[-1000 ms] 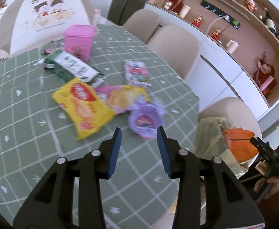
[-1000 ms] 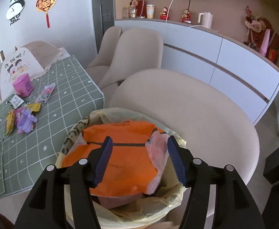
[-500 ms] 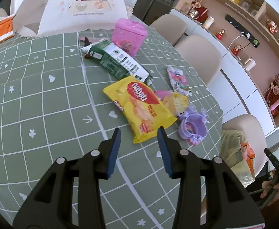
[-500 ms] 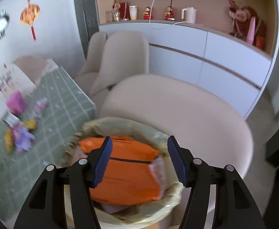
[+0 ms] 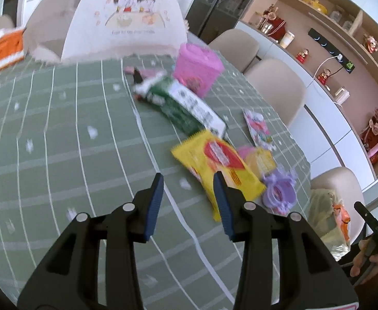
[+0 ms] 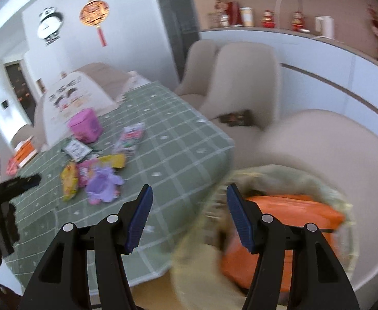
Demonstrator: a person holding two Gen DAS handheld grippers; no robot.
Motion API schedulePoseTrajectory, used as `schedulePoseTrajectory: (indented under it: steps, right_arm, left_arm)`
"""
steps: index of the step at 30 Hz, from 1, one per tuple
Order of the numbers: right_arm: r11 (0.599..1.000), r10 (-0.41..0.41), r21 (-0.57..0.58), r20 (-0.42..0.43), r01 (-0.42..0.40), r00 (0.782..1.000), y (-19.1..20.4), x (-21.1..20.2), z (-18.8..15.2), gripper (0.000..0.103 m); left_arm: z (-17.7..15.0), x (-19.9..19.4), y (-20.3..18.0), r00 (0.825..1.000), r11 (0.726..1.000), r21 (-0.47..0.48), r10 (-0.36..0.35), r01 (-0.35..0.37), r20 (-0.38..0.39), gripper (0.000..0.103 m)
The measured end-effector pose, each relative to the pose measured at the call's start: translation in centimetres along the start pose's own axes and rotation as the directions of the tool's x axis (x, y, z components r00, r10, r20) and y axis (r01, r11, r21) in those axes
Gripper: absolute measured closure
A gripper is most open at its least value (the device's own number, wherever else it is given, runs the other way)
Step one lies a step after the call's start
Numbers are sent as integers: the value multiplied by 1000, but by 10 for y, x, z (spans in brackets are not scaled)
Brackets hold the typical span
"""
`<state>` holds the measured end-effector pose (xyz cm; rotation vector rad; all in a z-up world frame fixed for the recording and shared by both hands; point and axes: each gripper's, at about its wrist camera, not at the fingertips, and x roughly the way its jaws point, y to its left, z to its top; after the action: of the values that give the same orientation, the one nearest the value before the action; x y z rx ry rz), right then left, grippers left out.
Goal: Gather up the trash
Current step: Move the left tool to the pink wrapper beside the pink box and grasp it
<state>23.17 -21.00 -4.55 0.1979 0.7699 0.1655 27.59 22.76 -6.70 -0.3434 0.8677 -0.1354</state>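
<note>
I see a white food cover at the far end, beige chairs right, a panda clock.

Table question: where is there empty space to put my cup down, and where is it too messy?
The green tablecloth is bare on the side left of the yellow snack bag, up toward the white food cover. It is crowded from the pink tub past the green packet to the purple cup.

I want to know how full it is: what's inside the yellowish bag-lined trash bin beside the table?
An orange plastic bag lies on top inside the yellowish bag-lined trash bin. Anything beneath it is covered.
</note>
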Motion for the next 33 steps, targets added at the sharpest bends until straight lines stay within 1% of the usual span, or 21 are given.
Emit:
schedulePoseTrajectory:
  steps: [3, 5, 7, 10, 11, 12, 13, 16, 17, 19, 20, 21, 22, 23, 25, 28, 29, 31, 33]
  right_arm:
    - [999, 25, -39, -27, -26, 999, 28, 17, -1, 47]
    - [998, 28, -61, -53, -31, 998, 45, 30, -2, 47]
    - [997, 23, -74, -74, -28, 997, 61, 42, -3, 47]
    - [997, 10, -78, -107, -18, 994, 75, 56, -3, 47]
    - [997, 13, -69, -117, -21, 993, 77, 59, -4, 47]
    - [998, 17, -54, -130, -24, 991, 81, 63, -4, 47]
    - [999, 16, -46, -138, -23, 990, 83, 67, -4, 47]
    - [999, -19, -48, -158, 11, 987, 95, 80, -1, 47]
    - [999, -28, -45, -160, 21, 987, 99, 85, 1, 47]
    - [999, -32, -30, -165, 28, 986, 107, 96, 7, 47]
    - [999, -35, -25, -172, 31, 984, 109, 101, 9, 47]
    - [999, -37, -23, -182, 33, 983, 113, 105, 12, 47]
    - [999, -38, -30, -192, 32, 981, 117, 109, 14, 47]
    - [999, -39, -41, -197, 32, 980, 121, 111, 16, 47]
    - [996, -56, -77, -201, 42, 978, 130, 113, 19, 47]
    - [996, -66, -78, -216, 51, 974, 136, 117, 17, 47]
    - [996, -66, -71, -219, 51, 973, 136, 118, 17, 47]
    - [997, -61, -57, -222, 50, 973, 138, 119, 16, 47]
    - [998, -52, -56, -212, 41, 976, 143, 120, 18, 47]
  left_arm:
    - [24, 10, 10, 1000, 997, 81, 7, -7, 1, 65]
    - [41, 18, 19, 1000, 994, 110, 6, -6, 6, 65]
    - [60, 27, 26, 1000, 990, 140, -9, 8, 6, 65]
    - [97, 44, 32, 998, 971, 230, -59, 61, -19, 65]
    - [114, 54, 35, 996, 955, 284, -78, 85, -37, 65]
    - [123, 60, 35, 996, 945, 314, -82, 92, -46, 65]
    - [138, 71, 39, 995, 926, 364, -82, 98, -59, 65]
    - [162, 96, 46, 992, 890, 439, -87, 120, -95, 65]
    - [168, 109, 48, 992, 874, 474, -69, 111, -105, 65]
    - [173, 130, 51, 991, 834, 543, -35, 100, -129, 65]
    - [173, 142, 52, 986, 806, 579, -33, 121, -160, 65]
    - [174, 150, 54, 982, 790, 596, -36, 141, -184, 65]
    - [175, 159, 55, 978, 775, 611, -45, 164, -205, 65]
    - [175, 163, 57, 974, 767, 615, -56, 182, -218, 65]
    - [178, 172, 57, 965, 741, 633, -86, 227, -246, 65]
    - [179, 184, 54, 955, 704, 662, -84, 258, -283, 64]
    - [179, 189, 54, 952, 702, 662, -79, 264, -296, 62]
    - [181, 195, 55, 947, 709, 650, -78, 272, -312, 61]
    - [182, 196, 55, 951, 736, 628, -69, 253, -303, 62]
